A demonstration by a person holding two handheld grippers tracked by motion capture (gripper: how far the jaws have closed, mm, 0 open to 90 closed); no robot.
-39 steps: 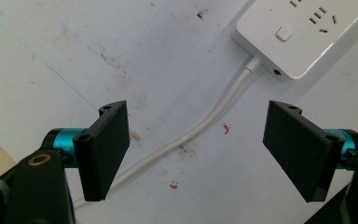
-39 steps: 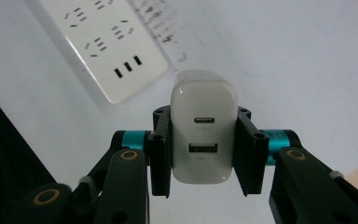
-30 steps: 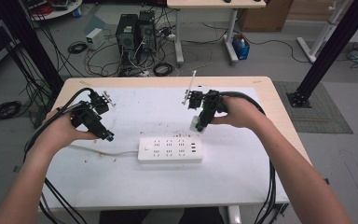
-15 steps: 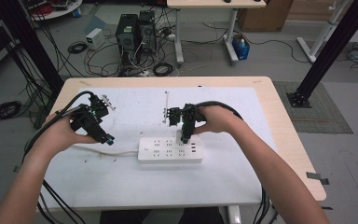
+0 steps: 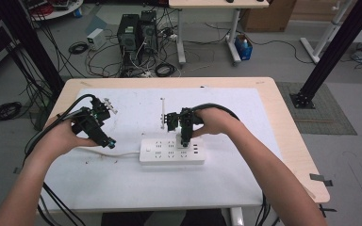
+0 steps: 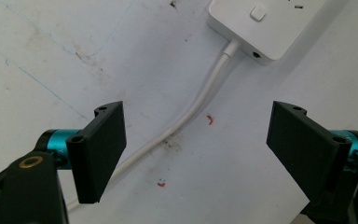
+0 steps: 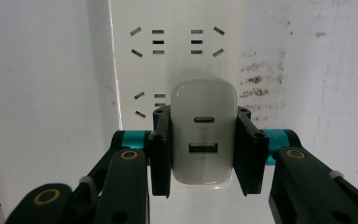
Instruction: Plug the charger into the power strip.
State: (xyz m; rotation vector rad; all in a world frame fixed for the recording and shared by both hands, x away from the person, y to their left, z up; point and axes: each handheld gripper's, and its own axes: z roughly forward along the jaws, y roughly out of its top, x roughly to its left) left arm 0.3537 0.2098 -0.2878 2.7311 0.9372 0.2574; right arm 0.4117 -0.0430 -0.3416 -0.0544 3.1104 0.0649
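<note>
White paper covers the table (image 5: 245, 188), with the white power strip (image 5: 171, 151) as landmark near the middle. Over the strip's right half, the right gripper (image 7: 204, 151) clamps a white USB charger (image 7: 204, 135) by its two flat sides, port face up, body down against the sockets. It looks light, rigid and smooth, so those flat sides give the surest grip; glossy plastic could slip if tilted. Left of the strip, the left gripper (image 6: 196, 149) stands wide, empty, above the strip's cord (image 6: 200, 100)

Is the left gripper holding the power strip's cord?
No, the left gripper stands open, with the white cord lying on the table untouched.
</note>
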